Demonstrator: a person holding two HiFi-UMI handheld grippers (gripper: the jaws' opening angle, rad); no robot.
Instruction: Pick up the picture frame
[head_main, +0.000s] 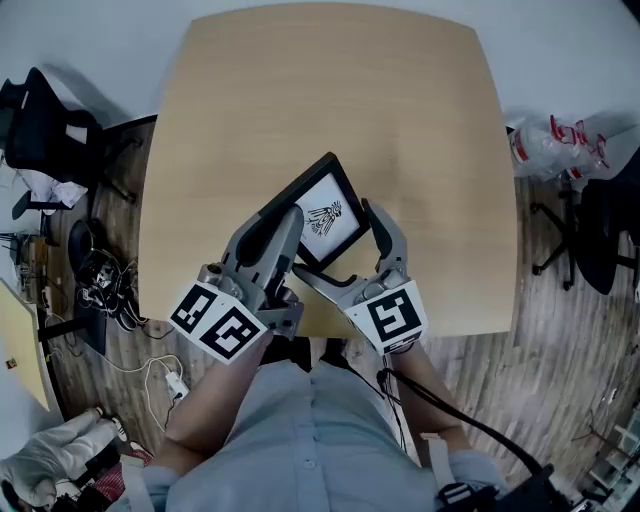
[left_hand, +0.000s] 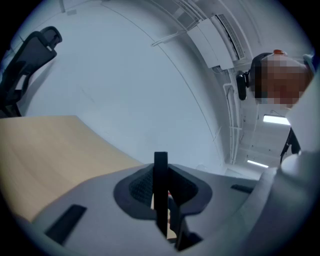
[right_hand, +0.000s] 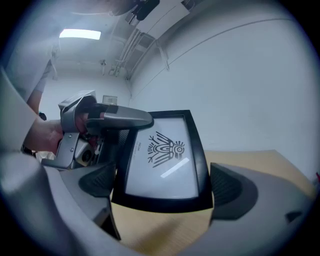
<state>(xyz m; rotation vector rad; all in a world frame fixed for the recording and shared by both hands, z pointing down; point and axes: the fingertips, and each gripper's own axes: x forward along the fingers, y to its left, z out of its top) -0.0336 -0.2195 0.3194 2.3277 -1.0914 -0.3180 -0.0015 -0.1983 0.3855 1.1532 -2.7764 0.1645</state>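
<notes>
The pale wooden table (head_main: 420, 150) fills the upper middle of the head view. The plank floor (head_main: 560, 330) runs round it on both sides and along the bottom. Your light blue shirt (head_main: 310, 430) takes up the bottom centre. A black office chair (head_main: 45, 125) stands at the upper left and another (head_main: 600, 220) at the right edge. A clear plastic bag (head_main: 560, 145) lies just above that second chair, and a tangle of cables (head_main: 105, 290) lies on the floor at the left.

The picture frame (head_main: 325, 215) sits just below the middle of the head view, over the near part of the table and between your two tools. It is black-rimmed and turned at an angle. In the right gripper view it faces the camera, tipped up, with bare wood showing under its lower edge.

Your left gripper (head_main: 285, 225) reaches in from the lower left. Its jaws are nearly together, clamped on the thin edge of the frame, which shows edge-on between the pads in the left gripper view. Your right gripper (head_main: 350, 258) comes in from the lower right with its jaws spread wide. The frame's lower edge spans the gap and meets a pad at each corner.

A marker cube (head_main: 218, 320) rides on the left tool at lower centre-left, and another (head_main: 395, 315) rides on the right tool beside it. Smallest is the black drawing (head_main: 328, 214) at the centre of the frame's white panel.
</notes>
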